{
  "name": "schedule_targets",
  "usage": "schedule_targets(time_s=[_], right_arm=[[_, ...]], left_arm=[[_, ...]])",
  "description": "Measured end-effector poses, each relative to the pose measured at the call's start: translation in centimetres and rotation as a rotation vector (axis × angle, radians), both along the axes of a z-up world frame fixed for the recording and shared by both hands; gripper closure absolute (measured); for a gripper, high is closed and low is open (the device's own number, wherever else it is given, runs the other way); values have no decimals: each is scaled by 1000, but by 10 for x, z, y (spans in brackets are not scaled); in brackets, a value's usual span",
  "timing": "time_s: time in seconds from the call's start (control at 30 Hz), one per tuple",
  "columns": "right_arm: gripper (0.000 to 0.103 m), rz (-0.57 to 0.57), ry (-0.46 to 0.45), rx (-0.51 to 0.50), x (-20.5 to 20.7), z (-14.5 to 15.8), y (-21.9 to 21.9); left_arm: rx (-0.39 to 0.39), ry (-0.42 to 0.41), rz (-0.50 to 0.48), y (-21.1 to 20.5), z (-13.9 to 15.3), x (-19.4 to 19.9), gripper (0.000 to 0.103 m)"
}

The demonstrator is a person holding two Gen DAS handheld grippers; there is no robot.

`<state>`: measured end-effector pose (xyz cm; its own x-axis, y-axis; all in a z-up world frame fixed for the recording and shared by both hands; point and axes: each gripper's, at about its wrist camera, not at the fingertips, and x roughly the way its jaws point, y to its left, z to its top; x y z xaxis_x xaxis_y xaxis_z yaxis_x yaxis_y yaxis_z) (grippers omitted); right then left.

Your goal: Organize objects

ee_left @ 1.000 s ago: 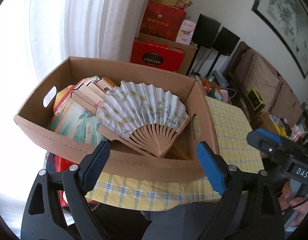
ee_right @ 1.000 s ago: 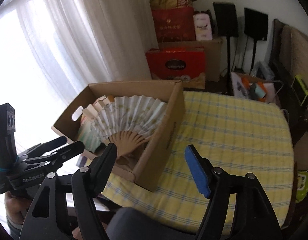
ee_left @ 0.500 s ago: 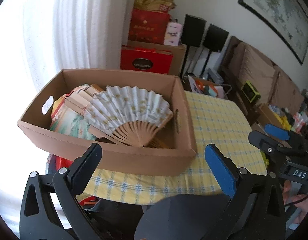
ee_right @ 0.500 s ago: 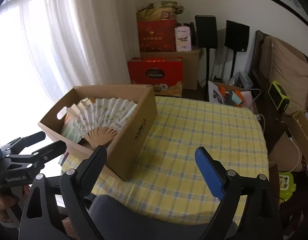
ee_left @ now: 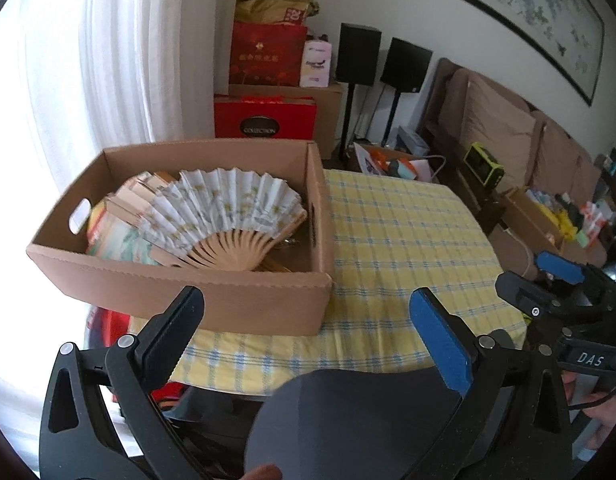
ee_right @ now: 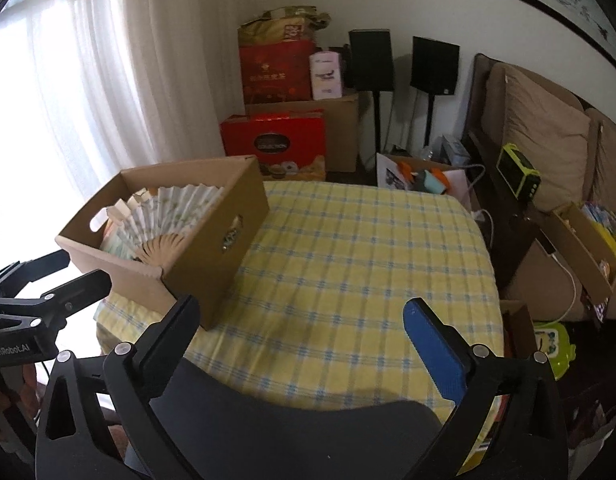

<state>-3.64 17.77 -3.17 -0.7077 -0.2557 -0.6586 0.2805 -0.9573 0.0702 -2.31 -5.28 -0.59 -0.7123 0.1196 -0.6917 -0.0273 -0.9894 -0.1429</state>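
Note:
An open cardboard box (ee_left: 244,304) stands on the left end of the table with the yellow checked cloth (ee_left: 396,240). Inside it a white paper fan (ee_left: 228,208) lies spread over other flat items. My left gripper (ee_left: 308,304) hovers in front of the box's near wall, open wide, with nothing between its fingers. In the right wrist view the box (ee_right: 212,248) and fan (ee_right: 168,216) are at left. My right gripper (ee_right: 302,312) hangs over the cloth (ee_right: 348,260) near the table's front edge, jaws opening and empty.
A dark chair back (ee_left: 348,420) sits just under both grippers at the table's near edge. Red gift boxes (ee_left: 264,120) and two black speakers (ee_left: 358,54) stand by the far wall. A sofa (ee_right: 548,140) and a full cardboard box (ee_right: 584,244) are at right.
Both grippers have drawn back from the box toward the near table edge, and their jaws have spread wider. The fan stays lying in the box.

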Motion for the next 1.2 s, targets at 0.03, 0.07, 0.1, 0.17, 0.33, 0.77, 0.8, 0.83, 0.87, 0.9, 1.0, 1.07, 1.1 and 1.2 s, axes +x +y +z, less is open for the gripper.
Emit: schedule_targets(time_s=[0.03, 0.07, 0.1, 0.17, 0.33, 0.77, 0.8, 0.83, 0.87, 0.9, 1.0, 1.07, 1.1, 1.2], right_arm=[[0, -3, 2, 7, 2, 0, 1], [0, -6, 3, 17, 3, -1, 0], [0, -10, 7, 27, 4, -1, 0], [0, -14, 10, 34, 7, -2, 1], [0, -14, 9, 24, 13, -4, 3], [0, -22, 18, 38, 16, -4, -4], [0, -21, 18, 39, 17, -4, -5], [0, -21, 18, 42, 17, -4, -7], [0, -22, 18, 45, 17, -4, -7], [0, -24, 18, 46, 17, -5, -7], [0, -30, 18, 46, 18, -5, -7], [0, -36, 21, 50, 18, -4, -7], [0, -37, 21, 51, 18, -4, -7], [0, -38, 21, 51, 18, -4, -7]], left_arm=[[0, 2, 5, 1, -2, 1, 0], [-9, 5, 10, 2, -3, 2, 0], [-25, 9, 17, 3, -4, 3, 0], [-54, 7, 29, 5, -6, 6, 0], [-86, -3, 37, 7, -7, 11, 0], [-79, -3, 44, 2, -2, 16, 0], [-79, -3, 45, 1, -1, 17, 0], [-84, -3, 47, 1, -1, 17, 0], [-86, -4, 50, 1, -2, 18, 0], [-85, -5, 49, 1, -2, 18, 0], [-82, -7, 49, 0, -3, 19, 0], [-87, -7, 45, 0, -2, 19, 0], [-89, -8, 45, 0, -2, 19, 0], [-88, -9, 47, 0, -2, 18, 0]])
